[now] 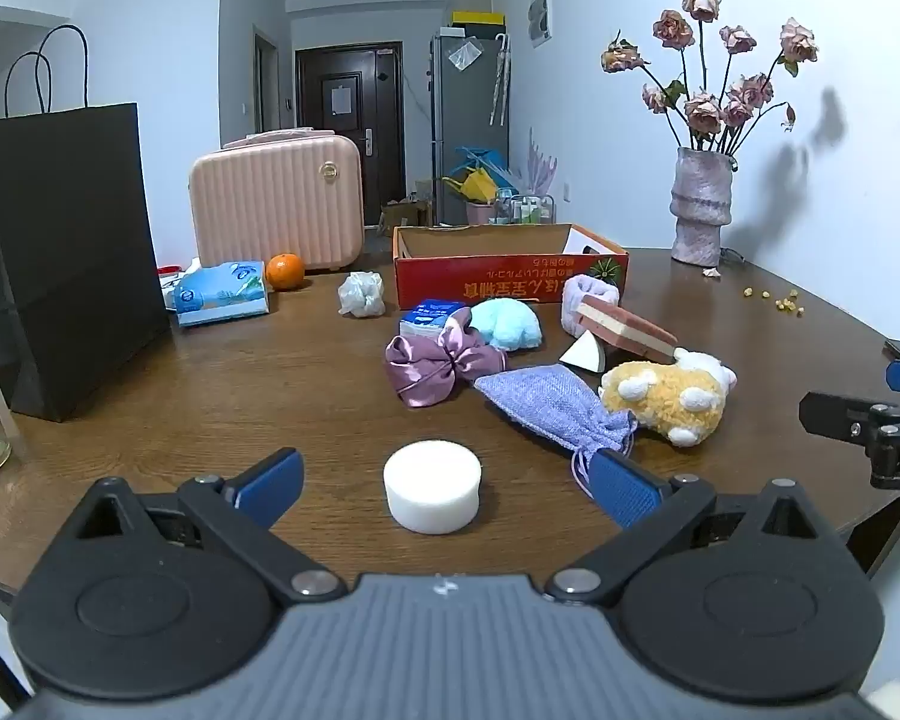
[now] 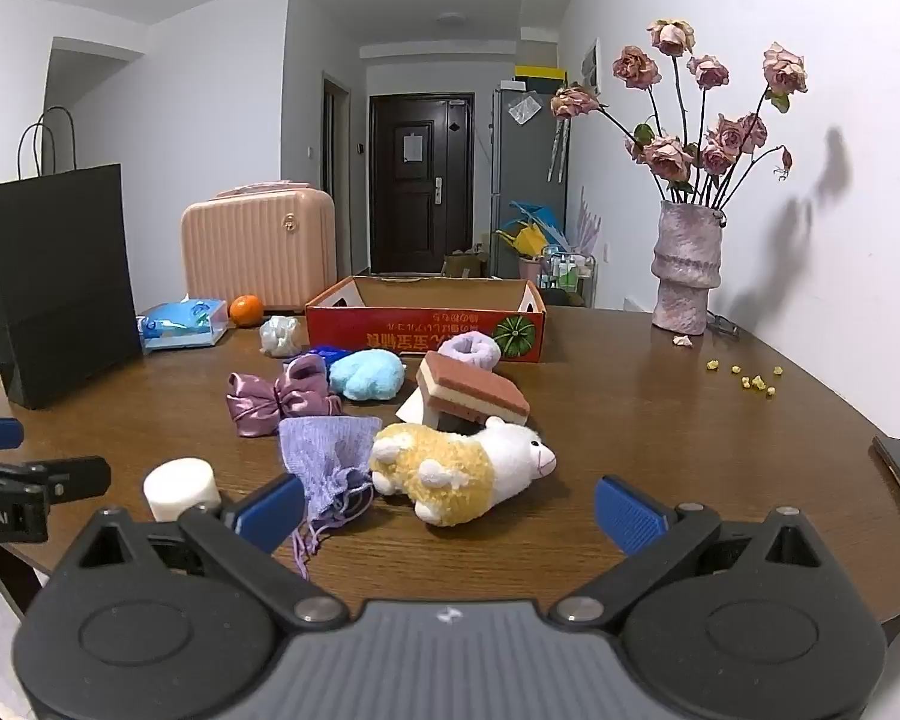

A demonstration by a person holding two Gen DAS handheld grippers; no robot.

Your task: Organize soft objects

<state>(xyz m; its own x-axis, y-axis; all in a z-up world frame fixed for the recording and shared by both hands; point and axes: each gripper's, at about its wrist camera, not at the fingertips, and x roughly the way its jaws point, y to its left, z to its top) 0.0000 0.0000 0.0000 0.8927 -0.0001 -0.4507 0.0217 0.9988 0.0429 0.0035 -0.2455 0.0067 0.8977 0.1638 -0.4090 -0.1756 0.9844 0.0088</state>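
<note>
Nothing sorted yet: soft objects, plush sheep [image 2: 462,468] and white sponge [image 1: 432,486] among them, all loose on worktop [image 1: 240,384]; red box [image 2: 426,324] looks empty. Left hand-held gripper [image 1: 444,489] and right hand-held gripper [image 2: 450,510] both released, grasping nothing.

A lived-in home: a dark entrance door [image 2: 421,180] down the hallway, a tall grey fridge [image 2: 525,180], a ribbed pink suitcase [image 1: 277,201] and a vase of dried roses [image 1: 701,204] at the brown wooden worktop's [image 1: 270,384] far edge.
</note>
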